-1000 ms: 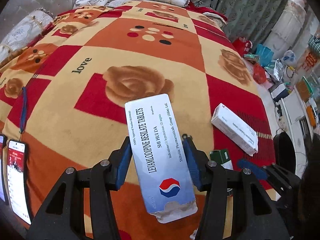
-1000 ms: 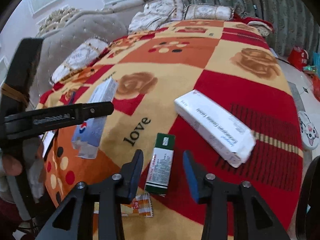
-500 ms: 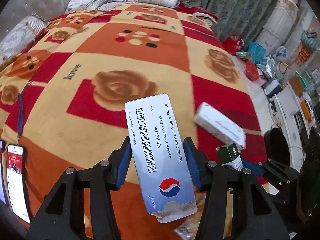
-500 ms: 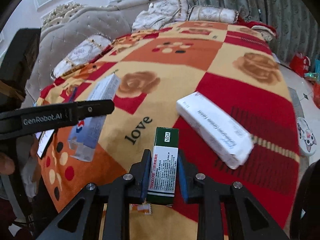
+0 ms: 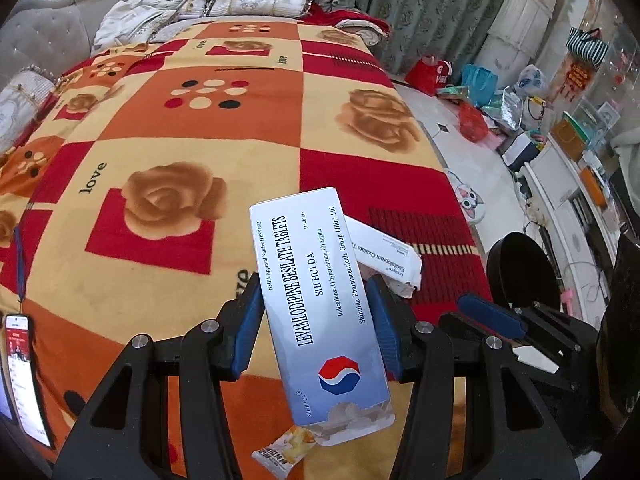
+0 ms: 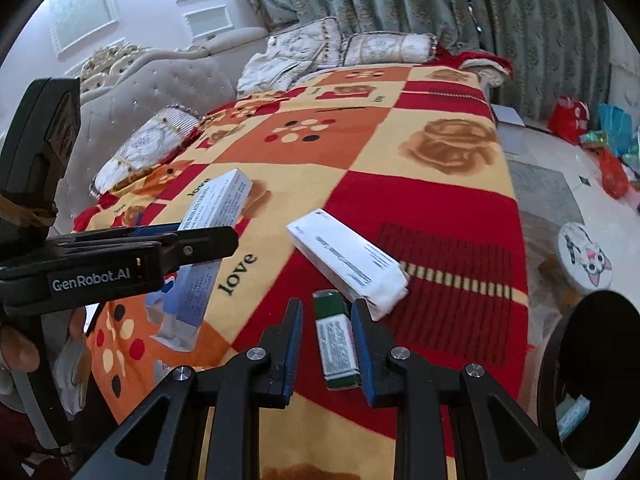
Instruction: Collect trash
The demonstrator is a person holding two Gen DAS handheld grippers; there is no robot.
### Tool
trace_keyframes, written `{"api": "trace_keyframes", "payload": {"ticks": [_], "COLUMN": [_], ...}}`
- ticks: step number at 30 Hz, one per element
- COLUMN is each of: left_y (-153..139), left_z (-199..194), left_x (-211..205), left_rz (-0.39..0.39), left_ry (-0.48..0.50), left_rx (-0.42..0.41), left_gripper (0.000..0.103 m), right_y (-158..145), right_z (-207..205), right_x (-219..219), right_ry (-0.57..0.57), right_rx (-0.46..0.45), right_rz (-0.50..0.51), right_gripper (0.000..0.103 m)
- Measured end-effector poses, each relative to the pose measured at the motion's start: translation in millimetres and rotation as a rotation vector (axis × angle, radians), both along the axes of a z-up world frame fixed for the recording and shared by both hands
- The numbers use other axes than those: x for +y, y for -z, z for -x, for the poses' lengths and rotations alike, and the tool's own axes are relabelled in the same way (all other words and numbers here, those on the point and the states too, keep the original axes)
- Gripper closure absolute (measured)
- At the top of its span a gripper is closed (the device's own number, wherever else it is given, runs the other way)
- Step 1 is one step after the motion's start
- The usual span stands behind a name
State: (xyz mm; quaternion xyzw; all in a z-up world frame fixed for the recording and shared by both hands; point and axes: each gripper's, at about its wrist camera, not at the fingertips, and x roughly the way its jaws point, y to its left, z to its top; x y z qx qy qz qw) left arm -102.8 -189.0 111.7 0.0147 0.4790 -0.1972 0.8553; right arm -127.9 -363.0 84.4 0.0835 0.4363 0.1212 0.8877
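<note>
My left gripper (image 5: 312,312) is shut on a long white-and-blue tablet box (image 5: 316,312) and holds it above the bed; the same box shows at left in the right wrist view (image 6: 208,240). My right gripper (image 6: 326,326) holds a small green-and-white box (image 6: 335,340) between its fingers, pressed against the right finger, lifted off the blanket. A white medicine box (image 6: 346,258) lies on the red patch of the blanket, also seen behind the tablet box (image 5: 384,252). A small yellow snack wrapper (image 5: 284,446) lies near the bed's front edge.
The bed carries a red, orange and yellow blanket (image 5: 180,128) with pillows (image 5: 256,0) at the far end. A black bin (image 6: 592,376) stands at the right of the bed. A phone (image 5: 24,376) lies at the left edge. Bags clutter the floor (image 5: 472,92).
My right gripper closed on the green box and lifted it off the blanket, moving right toward the bin. My left gripper kept the tablet box and swung right.
</note>
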Motion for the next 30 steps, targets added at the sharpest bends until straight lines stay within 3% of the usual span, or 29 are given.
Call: {"api": "trace_keyframes", "payload": {"ticks": [1,4,15,19,23,25,27,30], "left_y": [1,3,12,10,2,-2,-5,-5], "left_z": [-1,-1,-8,-10,-13,-16,-16,-17], "left_x": [2,9,31,41,60,72,81,86], "left_rz": [-0.005,-0.013,-0.003,0.007,0.006,0.011,0.011,0.021], "left_ry": [-0.002,-0.014,-0.047,-0.066,-0.114,-0.140,-0.157,-0.166], "left_rx": [0.001,0.005,0.022,0.018,-0.002,-0.007,-0.017,-0.013], "left_gripper": [0.053,0.053,0.053,0.053,0.053,0.053,0.053,0.053], "right_y": [3,11,43,58,54,49,42,36], "right_z": [-1,-3,2,-10,-20,-23,-22,-19], "right_x": [-1,1,-1,9,31,37,40,35], "right_ry": [0.004,-0.014,-0.017,-0.057,-0.100,-0.122,-0.132,-0.104], "right_rx": [0.010,0.053,0.171,0.242,0.216,0.196,0.169,0.132], "right_rz": [0.005,0.026,0.019,-0.185,-0.316,-0.308,-0.238,-0.099], "right_gripper": [0.079,0.061,0.061,0.061,0.061,0.061,0.059,0.037]}}
